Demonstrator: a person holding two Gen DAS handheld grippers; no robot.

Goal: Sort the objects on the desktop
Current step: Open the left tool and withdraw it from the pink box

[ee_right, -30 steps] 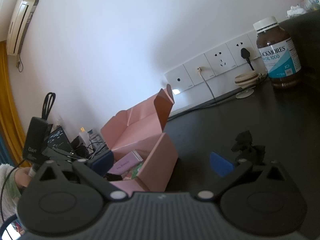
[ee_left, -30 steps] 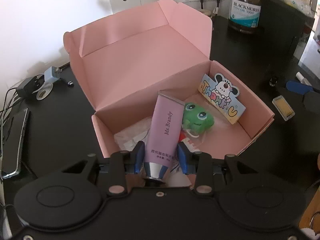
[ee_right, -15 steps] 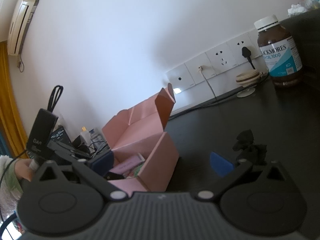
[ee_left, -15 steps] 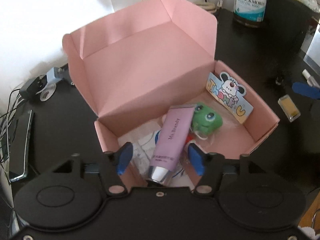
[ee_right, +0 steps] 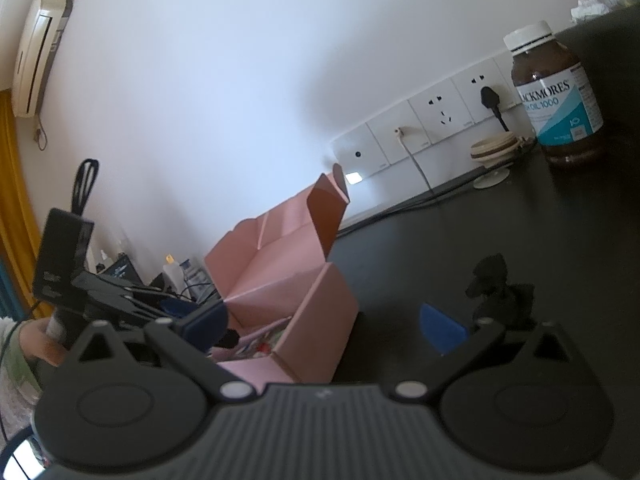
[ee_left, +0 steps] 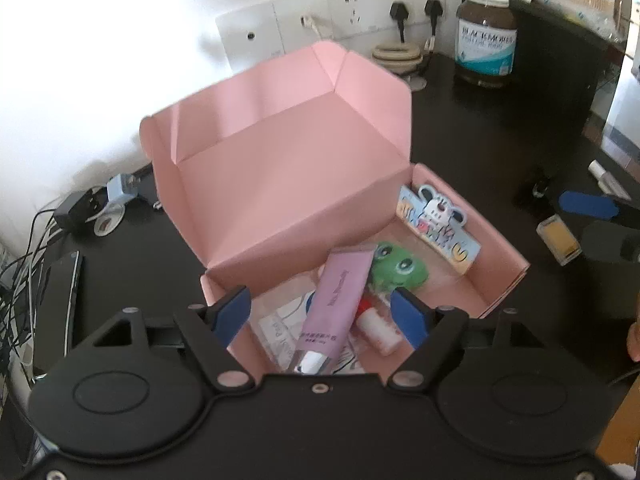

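The left gripper (ee_left: 320,314) jaws are opening, free of the purple tube (ee_left: 338,306) lying in the pink box (ee_left: 500,256). The right gripper (ee_right: 324,328) jaws stand open, empty. Risk: the 3 o'clock pad could catch the frog toy (ee_left: 398,268) or box wall while lifting out.

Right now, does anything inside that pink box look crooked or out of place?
The purple tube in the pink box lies slanted, its flat end propped against the green frog toy rather than flat on the bottom. The left gripper's jaws are opening around it, touching nothing.
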